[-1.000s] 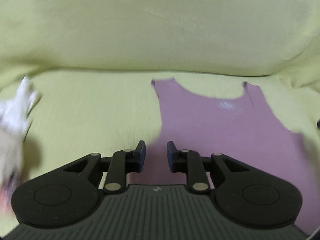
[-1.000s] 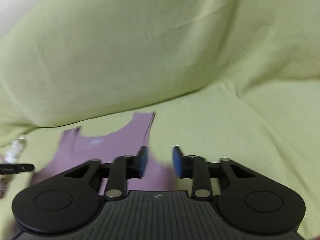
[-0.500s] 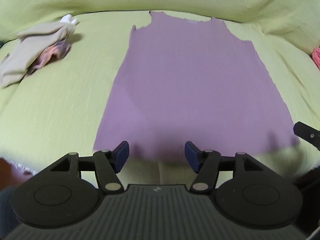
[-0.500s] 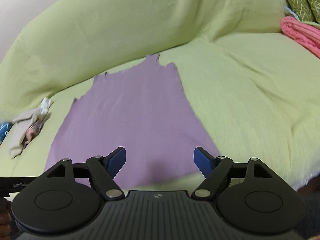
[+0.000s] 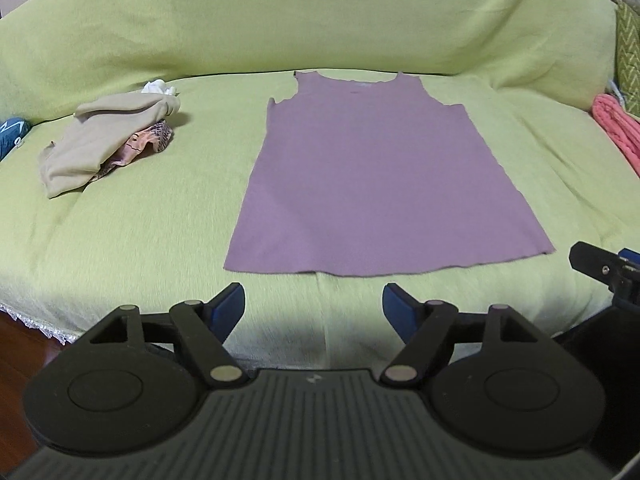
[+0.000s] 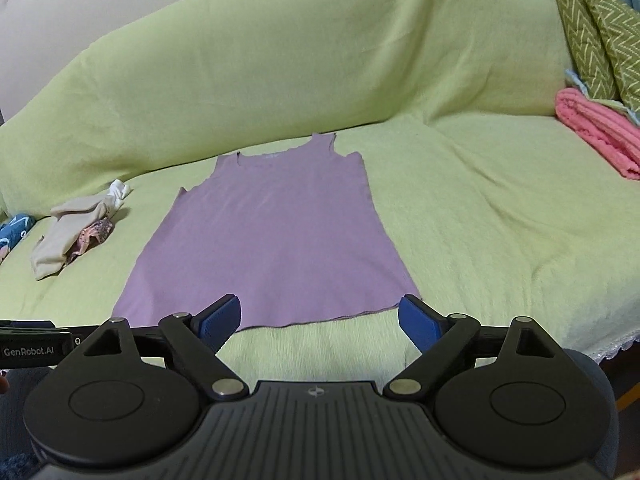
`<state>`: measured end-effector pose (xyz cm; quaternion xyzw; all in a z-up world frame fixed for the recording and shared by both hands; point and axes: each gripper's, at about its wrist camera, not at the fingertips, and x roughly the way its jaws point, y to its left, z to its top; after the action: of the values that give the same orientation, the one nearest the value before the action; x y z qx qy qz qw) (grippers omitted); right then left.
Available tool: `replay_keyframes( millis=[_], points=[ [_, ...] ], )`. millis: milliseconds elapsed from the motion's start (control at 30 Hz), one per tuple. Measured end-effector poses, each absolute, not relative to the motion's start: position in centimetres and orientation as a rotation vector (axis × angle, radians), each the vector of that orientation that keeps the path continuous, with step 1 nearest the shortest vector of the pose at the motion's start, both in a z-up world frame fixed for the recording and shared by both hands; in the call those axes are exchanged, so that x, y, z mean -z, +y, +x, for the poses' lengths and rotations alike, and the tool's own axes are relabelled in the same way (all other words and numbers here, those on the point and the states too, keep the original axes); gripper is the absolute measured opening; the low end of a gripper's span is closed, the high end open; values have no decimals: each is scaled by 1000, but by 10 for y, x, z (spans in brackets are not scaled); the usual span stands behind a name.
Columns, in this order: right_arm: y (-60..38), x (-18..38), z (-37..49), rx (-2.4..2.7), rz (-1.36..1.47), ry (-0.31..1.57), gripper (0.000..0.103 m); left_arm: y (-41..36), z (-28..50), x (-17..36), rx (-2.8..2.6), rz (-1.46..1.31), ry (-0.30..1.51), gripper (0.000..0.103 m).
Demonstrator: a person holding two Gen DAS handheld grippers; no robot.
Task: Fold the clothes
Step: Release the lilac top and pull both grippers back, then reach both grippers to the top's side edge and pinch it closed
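A sofa draped in a yellow-green cover [image 5: 140, 208] filled both views, its backrest rising behind the seat. The purple tank top [image 5: 376, 184] lay flat and unfolded at the middle of the seat, straps toward twelve o'clock by the backrest, hem toward six o'clock just short of the seat's front edge. At ten o'clock from it, well apart, sat a heap of beige clothing [image 5: 100, 140] over a patterned piece. At three o'clock, a folded pink cloth [image 6: 596, 136] rested below green zigzag cushions [image 6: 592, 28]. Bare cover lay on both sides of the top. A lace trim [image 5: 36, 322] edged the cover at the front, with wooden floor below. The left gripper [image 5: 314, 308] and right gripper [image 6: 320, 318] hung before the hem, jaws opening wide, nothing between them.
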<state>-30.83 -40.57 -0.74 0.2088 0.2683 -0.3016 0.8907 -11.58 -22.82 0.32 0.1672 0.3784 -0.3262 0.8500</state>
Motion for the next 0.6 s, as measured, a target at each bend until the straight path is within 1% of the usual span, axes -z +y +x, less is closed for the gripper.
replay_keyframes(
  millis=[333,600],
  points=[
    [-403,-1,-323,633,452,526,90,-224,-130,-12,690,373,769,73],
    [-408,6,-322,631,472,538,91,-232,-131,-7,708,391,782,75]
  ],
)
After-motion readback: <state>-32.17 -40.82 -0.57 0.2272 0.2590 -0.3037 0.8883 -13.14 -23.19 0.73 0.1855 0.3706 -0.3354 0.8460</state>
